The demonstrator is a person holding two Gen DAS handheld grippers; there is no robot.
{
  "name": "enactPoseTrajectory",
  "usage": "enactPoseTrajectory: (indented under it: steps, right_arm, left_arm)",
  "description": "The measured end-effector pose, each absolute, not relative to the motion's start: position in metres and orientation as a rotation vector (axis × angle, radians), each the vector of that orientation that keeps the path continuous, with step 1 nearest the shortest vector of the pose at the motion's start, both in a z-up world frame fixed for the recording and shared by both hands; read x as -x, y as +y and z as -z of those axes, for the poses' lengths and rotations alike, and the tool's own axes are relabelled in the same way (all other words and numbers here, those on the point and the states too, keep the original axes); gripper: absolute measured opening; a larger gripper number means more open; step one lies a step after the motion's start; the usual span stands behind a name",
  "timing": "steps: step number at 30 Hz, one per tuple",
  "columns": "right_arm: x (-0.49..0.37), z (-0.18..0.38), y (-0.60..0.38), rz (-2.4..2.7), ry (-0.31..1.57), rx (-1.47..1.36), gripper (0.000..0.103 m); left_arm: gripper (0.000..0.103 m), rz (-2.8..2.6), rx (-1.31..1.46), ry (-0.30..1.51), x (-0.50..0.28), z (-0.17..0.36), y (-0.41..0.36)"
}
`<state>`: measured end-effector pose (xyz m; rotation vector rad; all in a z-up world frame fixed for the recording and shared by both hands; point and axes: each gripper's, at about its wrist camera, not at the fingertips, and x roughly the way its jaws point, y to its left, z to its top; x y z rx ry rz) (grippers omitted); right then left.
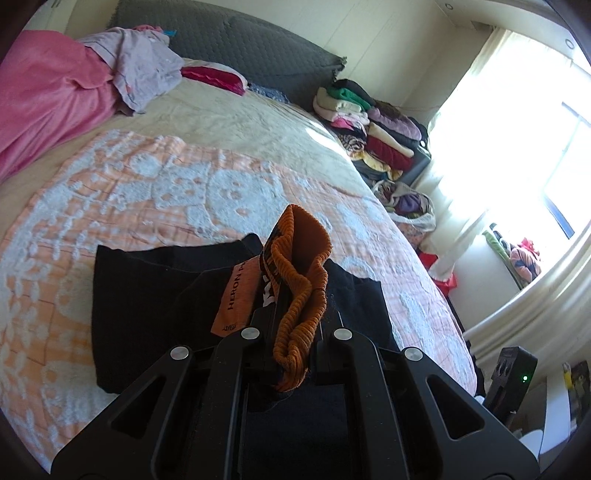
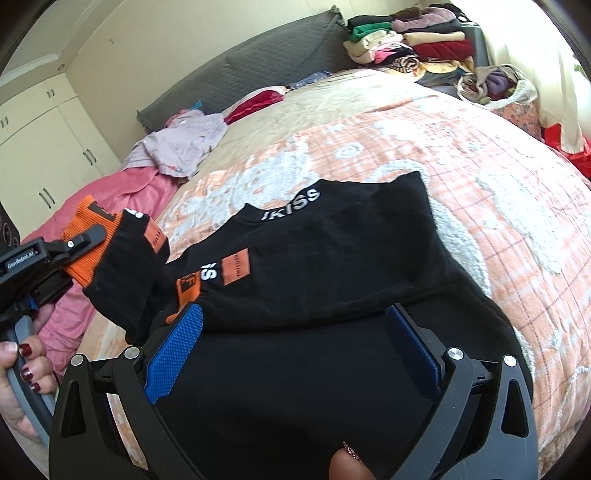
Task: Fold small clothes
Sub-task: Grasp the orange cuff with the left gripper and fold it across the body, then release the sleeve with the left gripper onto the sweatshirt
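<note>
A black top [image 2: 332,266] with white collar lettering and orange patches lies on the orange-and-white bedspread [image 2: 480,166]. My left gripper [image 1: 295,299] is shut on the orange ribbed cuff [image 1: 306,254] of one sleeve. In the right wrist view that left gripper [image 2: 83,238] holds the sleeve lifted off the bed at the left. My right gripper [image 2: 295,336] stands open over the top's lower half, and its blue pads [image 2: 177,347] have nothing pinched between them. The other sleeve's orange cuff [image 2: 184,291] lies just beyond the left pad.
Stacks of folded clothes [image 1: 369,122] sit at the bed's far corner beside a bag of clothes [image 1: 406,206]. A pink blanket [image 1: 48,99] and a lilac garment [image 1: 144,70] lie near the grey headboard [image 1: 240,33]. A hand [image 2: 22,369] grips the left handle.
</note>
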<state>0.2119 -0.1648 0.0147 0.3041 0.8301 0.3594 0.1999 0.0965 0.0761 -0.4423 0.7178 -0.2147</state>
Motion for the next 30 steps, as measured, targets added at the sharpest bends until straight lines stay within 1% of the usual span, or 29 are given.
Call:
enactPoseTrajectory:
  steps: [11,13,14,16,20,23,24,26,28,29,30]
  right_arm:
    - [-0.215,-0.008,-0.185,-0.308,0.835,-0.330,0.098]
    - [-0.215,-0.007,-0.186,-0.305,0.838,-0.332,0.098]
    - [-0.215,-0.007,-0.186,-0.304,0.839,-0.333,0.098]
    - [-0.215,-0.006,-0.186,-0.305,0.840,-0.333,0.098]
    - [-0.216,-0.003,-0.177,-0.324,0.853,-0.321,0.098]
    - [-0.219,0.005,-0.164,-0.346,0.874,-0.292,0.098]
    - [-0.220,0.007,-0.159,-0.350,0.879,-0.279,0.098]
    - [-0.222,0.014,-0.148,-0.365,0.900,-0.255,0.098]
    - [-0.225,0.020,-0.140,-0.369,0.914,-0.236,0.097]
    - [-0.226,0.024,-0.135,-0.374,0.920,-0.226,0.097]
    - [-0.227,0.026,-0.132,-0.376,0.922,-0.222,0.091]
  left_arm:
    - [0.004,0.293,0.413,0.818,-0.222,-0.045,0.061]
    - [0.012,0.326,0.415,0.842,-0.226,-0.040,0.056]
    - [0.014,0.335,0.426,0.848,-0.227,-0.038,0.055]
    - [0.028,0.346,0.432,0.859,-0.229,-0.035,0.055]
    - [0.031,0.329,0.418,0.853,-0.227,-0.035,0.061]
    - [0.039,0.291,0.407,0.850,-0.224,-0.036,0.071]
    - [0.044,0.281,0.404,0.849,-0.223,-0.036,0.074]
    - [0.048,0.240,0.388,0.843,-0.221,-0.035,0.084]
    - [0.056,0.208,0.370,0.840,-0.220,-0.035,0.091]
    - [0.058,0.183,0.360,0.837,-0.218,-0.034,0.097]
    - [0.061,0.168,0.357,0.836,-0.217,-0.034,0.102]
